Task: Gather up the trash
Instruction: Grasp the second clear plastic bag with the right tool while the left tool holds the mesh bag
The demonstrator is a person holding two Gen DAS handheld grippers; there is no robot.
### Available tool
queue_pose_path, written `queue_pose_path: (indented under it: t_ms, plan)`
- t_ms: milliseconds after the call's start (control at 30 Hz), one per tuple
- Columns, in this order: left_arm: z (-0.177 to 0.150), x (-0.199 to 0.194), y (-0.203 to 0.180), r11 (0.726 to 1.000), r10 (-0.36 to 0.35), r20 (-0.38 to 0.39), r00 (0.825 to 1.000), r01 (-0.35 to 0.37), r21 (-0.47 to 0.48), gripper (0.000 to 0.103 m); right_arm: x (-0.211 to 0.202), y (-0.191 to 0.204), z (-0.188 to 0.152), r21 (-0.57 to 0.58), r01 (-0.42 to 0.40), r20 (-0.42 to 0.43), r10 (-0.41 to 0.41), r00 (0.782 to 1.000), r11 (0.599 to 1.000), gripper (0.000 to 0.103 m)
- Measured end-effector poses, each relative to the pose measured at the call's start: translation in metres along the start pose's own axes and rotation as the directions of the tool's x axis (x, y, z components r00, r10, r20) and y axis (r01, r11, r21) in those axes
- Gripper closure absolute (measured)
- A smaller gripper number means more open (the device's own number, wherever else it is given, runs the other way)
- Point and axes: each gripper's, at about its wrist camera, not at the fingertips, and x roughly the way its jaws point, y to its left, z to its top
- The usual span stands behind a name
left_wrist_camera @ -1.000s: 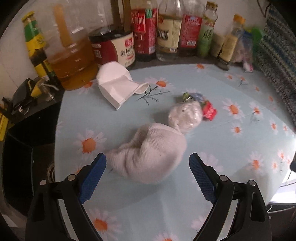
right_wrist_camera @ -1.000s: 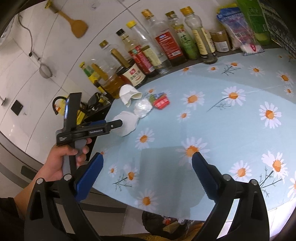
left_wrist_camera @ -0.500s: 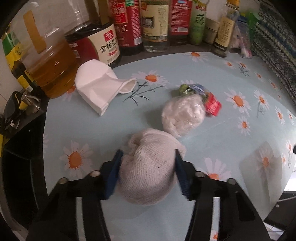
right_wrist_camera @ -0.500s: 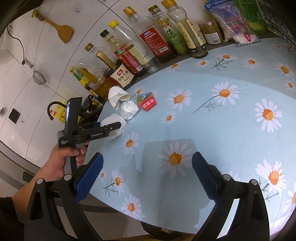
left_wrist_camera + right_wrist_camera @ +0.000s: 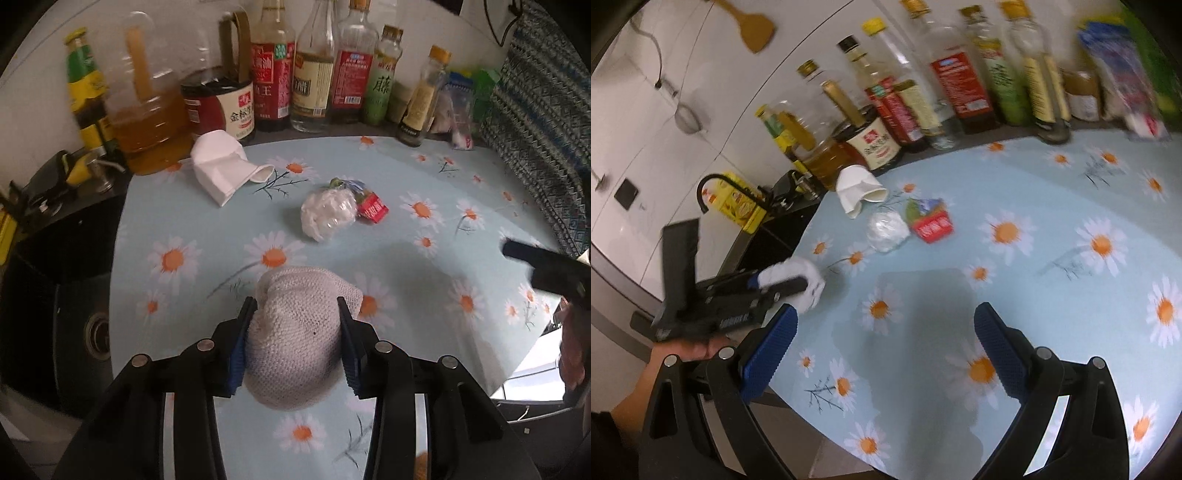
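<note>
My left gripper (image 5: 295, 306) is shut on a crumpled white paper towel wad (image 5: 295, 332), its blue pads pressed into both sides, just above the daisy tablecloth (image 5: 424, 177). The right wrist view shows the same wad (image 5: 801, 275) held in the left gripper (image 5: 790, 284) near the table's left edge. Farther back lie a crushed white paper cup (image 5: 225, 170), a clear plastic wad (image 5: 327, 214) and a red packet (image 5: 373, 208). My right gripper (image 5: 882, 332) is open over the cloth with nothing between its fingers.
A row of sauce and oil bottles (image 5: 310, 74) lines the back wall. A dark sink (image 5: 55, 280) and faucet (image 5: 716, 184) border the table's left edge. A patterned cloth (image 5: 543, 122) hangs at the right. A hand (image 5: 690, 347) holds the left gripper's handle.
The left gripper closed on the white wad and pulled it back toward the table's near edge. The right gripper swung left and nearer to the trash pile.
</note>
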Motion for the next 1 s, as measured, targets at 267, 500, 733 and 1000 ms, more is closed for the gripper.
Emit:
queue_pose_path:
  t_ms: [267,500,733,1000]
  plan:
    - [-0.041,-0.045,-0.001,0.997,0.004,0.040,0.999,-0.001,-0.080,0.063,0.052,0.036,0.032,-0.177,0.057,-0.025,-0.063,0.998,0.983,0.008]
    - [-0.088,-0.067,-0.001,0.985,0.032,0.043,0.999,-0.025,-0.169,0.063,0.109,0.029,0.052,-0.287,0.131,-0.084,-0.161,0.983,0.949,0.019]
    - [-0.134,-0.075,0.002,0.952,0.008,-0.010,1.000,-0.010,-0.304,0.063,0.140,0.025,0.064,-0.342,0.121,-0.116,-0.170,0.979,0.932,0.038]
    - [-0.153,-0.089,-0.004,0.931,0.000,-0.001,1.000,0.000,-0.366,0.063,0.168,0.026,0.063,-0.397,0.129,-0.135,-0.196,0.971,0.909,0.041]
